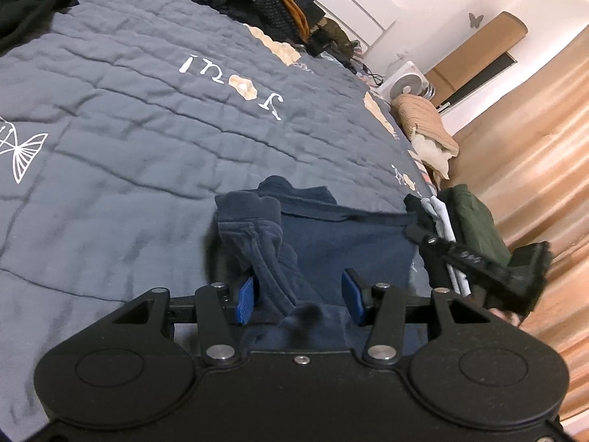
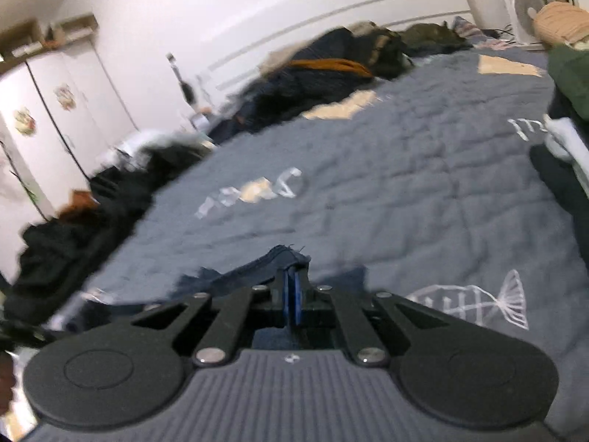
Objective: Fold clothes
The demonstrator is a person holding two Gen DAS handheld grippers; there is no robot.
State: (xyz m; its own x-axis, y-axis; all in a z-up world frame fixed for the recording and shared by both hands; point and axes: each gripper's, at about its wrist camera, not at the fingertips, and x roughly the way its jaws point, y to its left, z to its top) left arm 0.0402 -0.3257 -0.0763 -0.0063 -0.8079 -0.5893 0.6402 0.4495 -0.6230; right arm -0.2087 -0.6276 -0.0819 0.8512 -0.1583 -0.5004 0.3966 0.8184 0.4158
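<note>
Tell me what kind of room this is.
Most likely a bedroom: a wide bed under a grey-blue quilt, loose clothes heaped along its far edge, and white wardrobe doors against the wall.

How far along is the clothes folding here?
Done: a folded stack sits at the bed's edge. In hand: a navy knit garment, pinched by the shut right tongs; open left tongs straddle it. Left: dark clothing heaps across the grey quilt.

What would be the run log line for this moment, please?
left gripper: open around navy garment | right gripper: shut on garment edge | surface: quilt
</note>
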